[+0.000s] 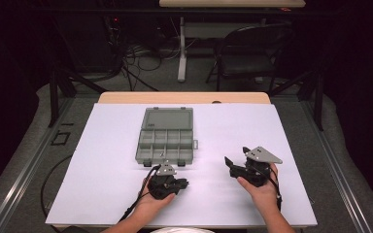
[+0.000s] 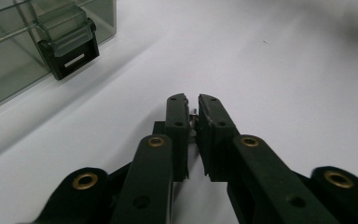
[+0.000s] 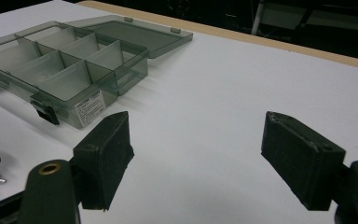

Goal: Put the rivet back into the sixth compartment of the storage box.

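Dark room all round; a folding chair (image 1: 252, 48) and a tangle of cables (image 1: 136, 58) sit at the top of the high view, behind the table (image 1: 184, 97). White sheet (image 1: 102, 184) covers most of the tabletop, with a strip of pale wood edge showing at the far side.

Compartment box (image 1: 166, 143), smoky grey and see-through, lies just left of centre in the high view. Its lid (image 1: 168, 118) is thrown back flat on the sheet toward the top of the frame. Dividers visible; compartments look bare as far as I can tell. Two dark latches on the near wall; one latch (image 2: 69, 55) shows at the upper left of the left gripper view.

Left gripper (image 1: 183, 183): lower centre of the high view, held in the person's left hand (image 1: 150, 199), just below the box's near edge and apart from it. In its own view the jaws stand nearly together, low over the sheet, with a small metal piece (image 2: 194, 120), silvery, pinched in the narrow slit between the pads. Too small to say what it is; possibly a screw. A bit of the same piece glints at the lower left edge of the right gripper view.

Right gripper (image 1: 235, 162): lower right of the high view, in the right hand (image 1: 261, 191), well apart from the box. Jaws stand wide apart, nothing between them but white sheet. Box sits at upper left in its view.
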